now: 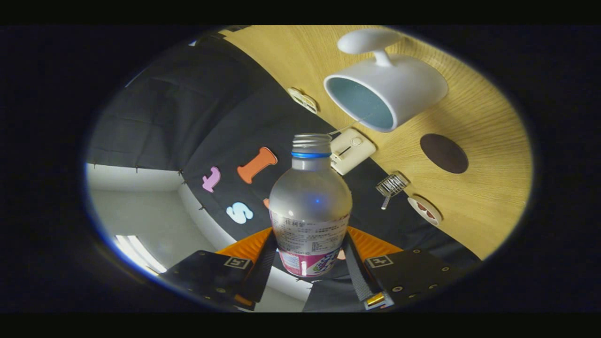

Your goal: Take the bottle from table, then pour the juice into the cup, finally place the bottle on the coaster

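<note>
My gripper (310, 256) is shut on a clear plastic bottle (310, 202), both fingers pressing its labelled lower body. The bottle has no cap; its threaded mouth with a blue ring points ahead. The whole view is rolled, so the wooden table (479, 188) stands tilted beyond the bottle. A white cup (389, 89) with a blue inside and a handle sits on the table past the bottle's mouth, its opening facing the bottle. A dark round coaster (443, 153) lies on the table beside the cup, apart from it.
Along the table's far edge sit a cream box with a switch (352, 150), a small wire rack (391, 185), a round dish (425, 210) and a small wall plate (303, 99). The black cloth wall rises behind them.
</note>
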